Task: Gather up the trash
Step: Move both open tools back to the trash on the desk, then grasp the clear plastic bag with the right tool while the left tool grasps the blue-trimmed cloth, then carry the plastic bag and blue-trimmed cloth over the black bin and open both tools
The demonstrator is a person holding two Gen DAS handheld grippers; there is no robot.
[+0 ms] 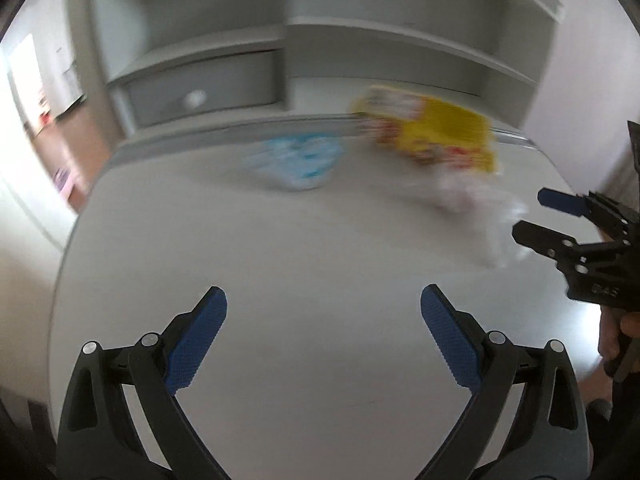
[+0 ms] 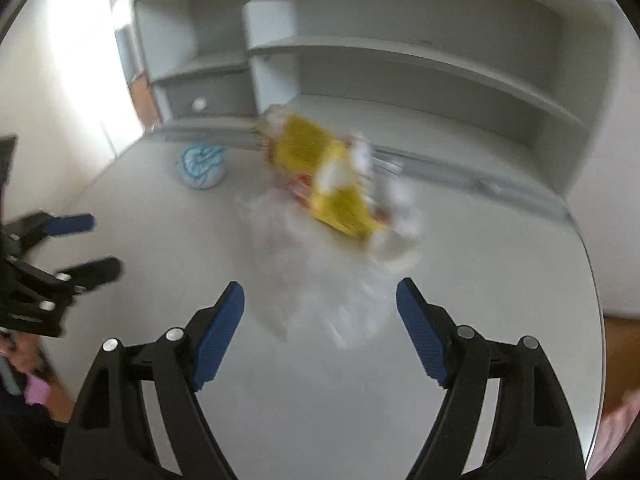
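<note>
Both tools spread wide, nothing between the pads: right tool (image 2: 320, 332) just short of the crumpled clear plastic bag (image 2: 320, 280), left tool (image 1: 324, 340) over bare pale grey worktop (image 1: 280, 248). Yellow printed snack wrapper (image 2: 320, 176) lies on the bag's far end; blue-white crumpled wad (image 2: 202, 166) sits far left by the grey shelf unit (image 2: 400, 60). Best judged: slow down, frames blurred; pinch bag and wrapper together low, sweep the wad with the left.

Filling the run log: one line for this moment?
left hand-held gripper open | right hand-held gripper open | wrapper, bag on table
</note>
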